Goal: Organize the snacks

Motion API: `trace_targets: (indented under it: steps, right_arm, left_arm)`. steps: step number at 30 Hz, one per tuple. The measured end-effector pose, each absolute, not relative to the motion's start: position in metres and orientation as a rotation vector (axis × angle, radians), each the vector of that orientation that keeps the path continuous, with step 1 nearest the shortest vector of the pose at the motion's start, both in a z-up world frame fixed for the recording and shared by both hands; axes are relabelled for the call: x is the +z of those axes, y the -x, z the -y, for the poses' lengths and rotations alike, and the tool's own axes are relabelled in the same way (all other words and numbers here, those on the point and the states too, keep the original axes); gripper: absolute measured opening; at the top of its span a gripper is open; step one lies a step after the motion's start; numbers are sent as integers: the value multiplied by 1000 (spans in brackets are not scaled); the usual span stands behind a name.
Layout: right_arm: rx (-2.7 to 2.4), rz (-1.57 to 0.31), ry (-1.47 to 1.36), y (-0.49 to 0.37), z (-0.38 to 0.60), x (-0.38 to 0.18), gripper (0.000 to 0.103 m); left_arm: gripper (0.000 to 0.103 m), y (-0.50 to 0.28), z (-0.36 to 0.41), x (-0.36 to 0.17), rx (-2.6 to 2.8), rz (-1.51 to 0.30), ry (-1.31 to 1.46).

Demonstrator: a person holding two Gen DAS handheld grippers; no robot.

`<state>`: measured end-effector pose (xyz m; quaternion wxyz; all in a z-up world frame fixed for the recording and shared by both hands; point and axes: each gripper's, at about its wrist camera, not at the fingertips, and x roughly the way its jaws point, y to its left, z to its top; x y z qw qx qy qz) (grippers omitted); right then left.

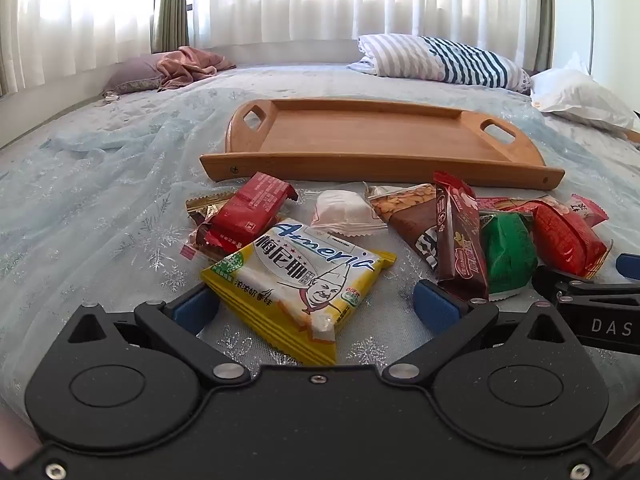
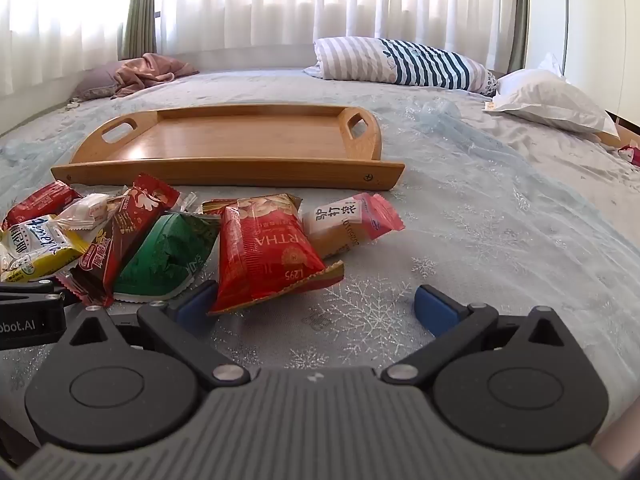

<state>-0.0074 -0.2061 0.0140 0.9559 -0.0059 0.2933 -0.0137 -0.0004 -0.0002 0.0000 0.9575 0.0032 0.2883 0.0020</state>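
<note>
Jaws of the left gripper [image 1: 316,306] stand wide apart, empty, straddling the yellow packet [image 1: 298,284], lettered "Americ", long axis toward 1 o'clock. The right gripper [image 2: 316,306] is likewise spread and empty; the red pouch [image 2: 268,248], reading "RTHA", lies at its 11 o'clock. The wooden tray [image 1: 376,168] sits bare at 12 o'clock, beyond the snacks.

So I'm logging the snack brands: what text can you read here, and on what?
"Americ": yellow packet.
"RTHA" and "L295", upside down: red bag.
"DAS": right gripper.
"obot.AI": left gripper.
Chinese characters on the yellow packet and pink-ended packet; the small print is unreadable.
</note>
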Motion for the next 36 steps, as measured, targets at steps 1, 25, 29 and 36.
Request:
trace_targets:
  steps: [1, 25, 29, 36]
  right_arm:
    - [-28, -592, 16, 7, 206, 14, 103]
    - [-33, -606, -6, 4, 209, 15, 103]
    - [-34, -605, -3, 4, 208, 15, 103]
    - [-30, -602, 1, 4, 208, 15, 103]
  left_arm:
    - [103, 0, 0, 0, 4, -588, -8]
    - [103, -5, -7, 1, -13, -597, 0]
    - [103, -5, -7, 1, -13, -598, 0]
    - [103, -6, -7, 0, -13, -600, 0]
